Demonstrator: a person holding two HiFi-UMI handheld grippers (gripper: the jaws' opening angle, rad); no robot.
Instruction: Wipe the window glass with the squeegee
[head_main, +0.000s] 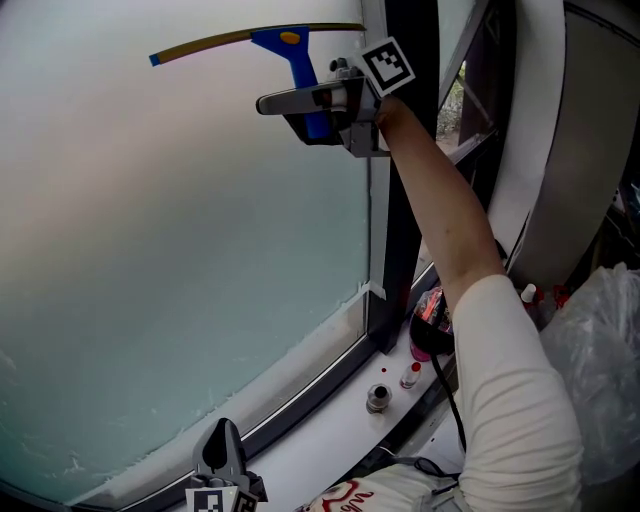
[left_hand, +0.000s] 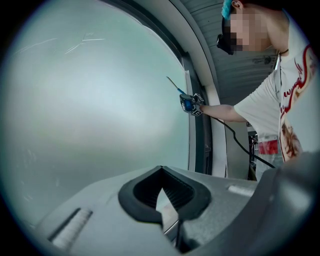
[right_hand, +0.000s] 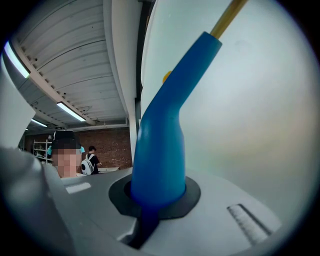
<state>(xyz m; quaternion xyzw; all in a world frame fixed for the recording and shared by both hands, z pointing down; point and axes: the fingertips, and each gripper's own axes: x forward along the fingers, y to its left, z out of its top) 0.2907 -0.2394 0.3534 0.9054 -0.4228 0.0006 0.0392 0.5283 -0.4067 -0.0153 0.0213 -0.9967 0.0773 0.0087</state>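
The squeegee has a blue handle and a thin olive blade lying against the frosted window glass, high up near the dark frame post. My right gripper is shut on the squeegee's handle just below the blade. In the right gripper view the blue handle rises from between the jaws of the right gripper. My left gripper is low by the sill, shut and holding nothing. In the left gripper view the left gripper faces the glass, with the squeegee far off.
On the white sill stand a small metal jar and a little red-capped bottle, with a pink item and a black cable close by. A clear plastic bag is at the right. People stand in the room behind.
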